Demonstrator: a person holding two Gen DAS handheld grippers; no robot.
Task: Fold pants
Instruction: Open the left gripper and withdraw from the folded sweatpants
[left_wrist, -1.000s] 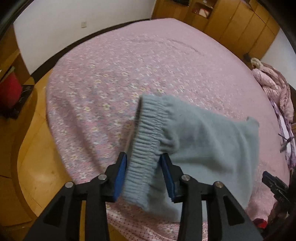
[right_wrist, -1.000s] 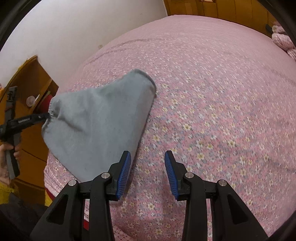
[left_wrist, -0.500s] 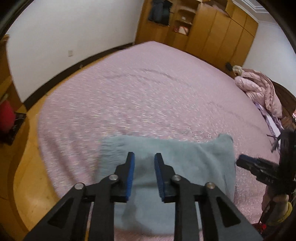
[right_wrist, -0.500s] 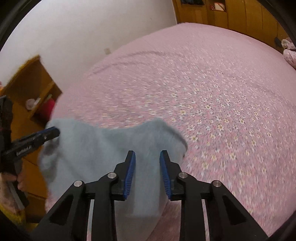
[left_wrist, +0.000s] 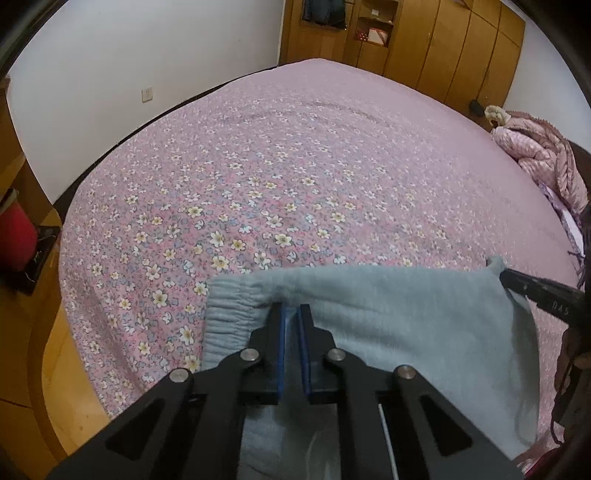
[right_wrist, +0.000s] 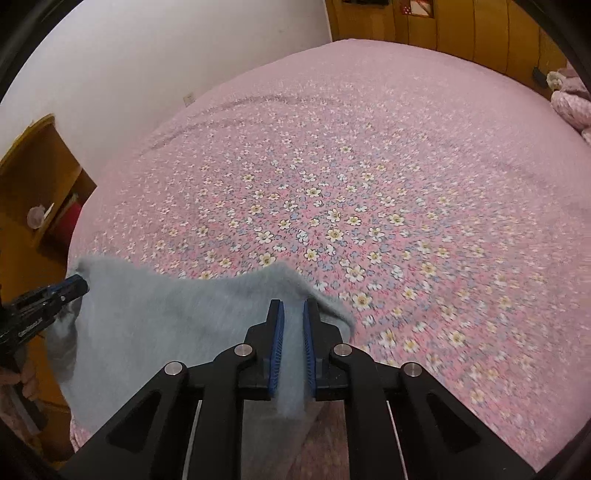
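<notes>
The grey-blue pants (left_wrist: 388, 325) hang stretched between my two grippers above the near edge of the pink floral bed (left_wrist: 295, 166). My left gripper (left_wrist: 290, 314) is shut on the cloth just right of the ribbed elastic waistband (left_wrist: 229, 314). My right gripper (right_wrist: 293, 310) is shut on the opposite edge of the pants (right_wrist: 166, 317). The right gripper's tip shows at the right of the left wrist view (left_wrist: 532, 291); the left gripper's tip shows at the left of the right wrist view (right_wrist: 62, 291). The lower part of the pants hangs out of sight.
Wooden wardrobes (left_wrist: 424, 40) stand behind the bed. A pink quilted bundle (left_wrist: 535, 158) lies at the bed's far right. A red object (left_wrist: 14, 236) sits on the wooden floor at left, beside a wooden cabinet (right_wrist: 33, 177).
Both grippers closed on the pants and lifted the garment, which now hangs spread between them. A second ago the left jaws were open around the waistband and the right jaws were open beside the cloth.
</notes>
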